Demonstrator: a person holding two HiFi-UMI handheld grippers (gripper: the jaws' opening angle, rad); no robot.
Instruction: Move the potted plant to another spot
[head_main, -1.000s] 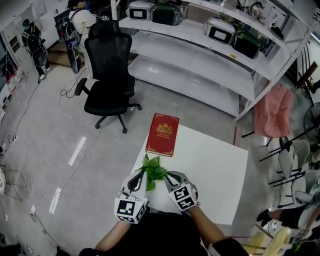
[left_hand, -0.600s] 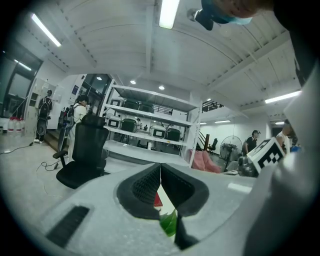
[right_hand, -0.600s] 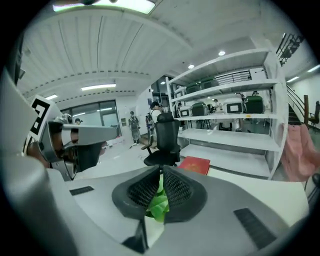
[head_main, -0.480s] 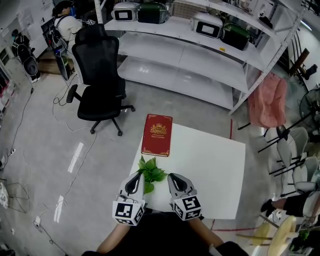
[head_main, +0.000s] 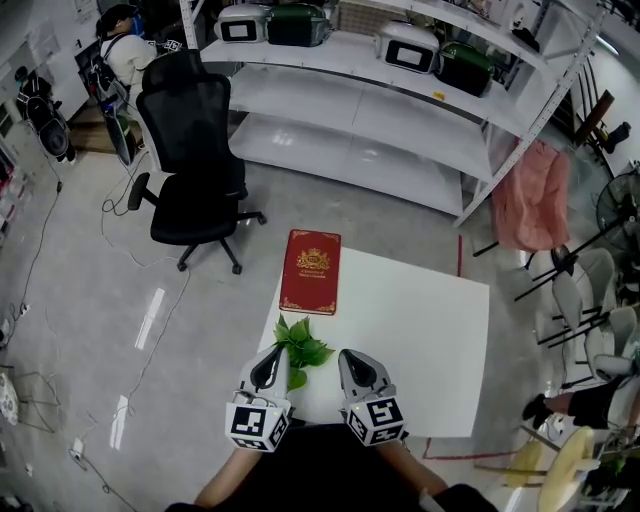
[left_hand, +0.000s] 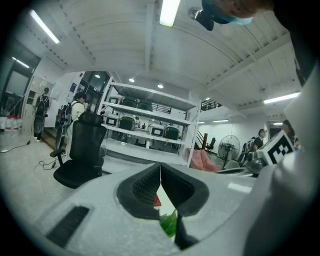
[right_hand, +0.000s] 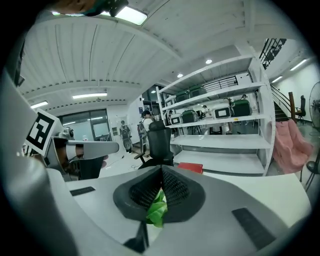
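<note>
Potted plant flanked by both claws, just short of the red book.
Head view: it sits on the tabletop, with the left claw and right claw beside its leaves. Left gripper view: jaws pressed together, empty, a leaf beyond. Right gripper view: likewise.

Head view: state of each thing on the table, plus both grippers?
potted plant: on the table's near left corner, not gripped.
red book: closed, lying flat, cover up.
left gripper: shut, empty, beside the leaves.
right gripper: shut, empty.
</note>
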